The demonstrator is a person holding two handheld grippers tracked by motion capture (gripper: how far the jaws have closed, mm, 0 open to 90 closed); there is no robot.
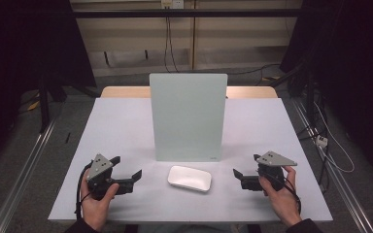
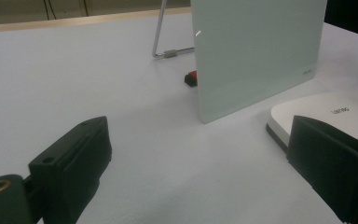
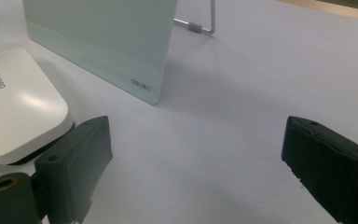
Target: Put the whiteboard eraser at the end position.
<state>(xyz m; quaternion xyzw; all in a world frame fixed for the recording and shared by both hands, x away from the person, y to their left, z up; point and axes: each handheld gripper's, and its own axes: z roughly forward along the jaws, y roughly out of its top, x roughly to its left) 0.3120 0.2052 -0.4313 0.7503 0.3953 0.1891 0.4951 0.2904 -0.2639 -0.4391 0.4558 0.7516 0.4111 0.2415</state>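
A pale grey-green glass board (image 1: 188, 116) with small grey lettering at its lower corner stands on a white table (image 1: 116, 131) edged in light wood at 12 o'clock. At 6 o'clock of the board lies a glossy white eraser (image 1: 190, 178) with a black base. A small red-and-black object (image 2: 191, 78) sits behind the board.

One glass board (image 1: 188, 116), one white eraser (image 1: 189, 178), two hand-held grippers, one small red-black object (image 2: 191, 78).
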